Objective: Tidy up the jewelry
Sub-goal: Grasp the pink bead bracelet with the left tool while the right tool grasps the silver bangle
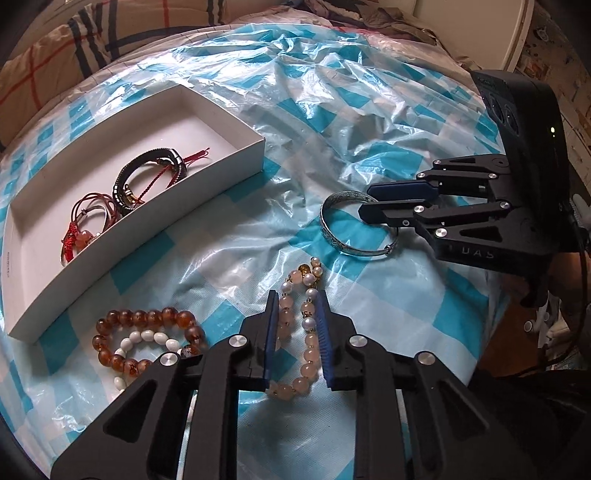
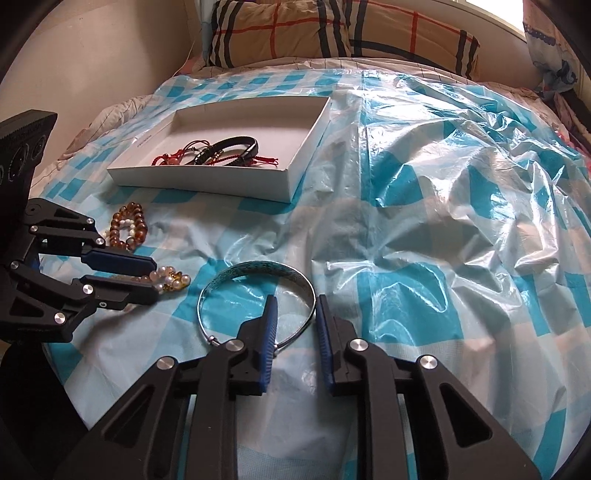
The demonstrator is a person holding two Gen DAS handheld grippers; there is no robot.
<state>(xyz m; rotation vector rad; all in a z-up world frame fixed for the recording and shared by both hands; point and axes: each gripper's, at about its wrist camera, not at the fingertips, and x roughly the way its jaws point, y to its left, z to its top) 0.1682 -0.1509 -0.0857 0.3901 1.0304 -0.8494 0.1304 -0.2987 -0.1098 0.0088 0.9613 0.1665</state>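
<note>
A white box (image 1: pixel 236 122) (image 2: pixel 306 147) holds red cord bracelets (image 1: pixel 86 227) and a black bracelet (image 1: pixel 147 179). My left gripper (image 1: pixel 297 297) (image 2: pixel 153 275) is open, its fingers astride a pink and pearl bead bracelet (image 1: pixel 306 325) (image 2: pixel 170 278) lying on the cloth. My right gripper (image 2: pixel 295 302) (image 1: pixel 365 201) is open, its fingers either side of the rim of a silver bangle (image 2: pixel 255 273) (image 1: pixel 334 221). An amber bead bracelet (image 1: pixel 147 319) (image 2: pixel 127 225) and a white bead bracelet (image 1: pixel 147 338) lie near the box.
Everything lies on a crinkled blue-and-white checked plastic sheet (image 2: pixel 443 229) over a bed. Plaid pillows (image 2: pixel 332 29) are at the far end.
</note>
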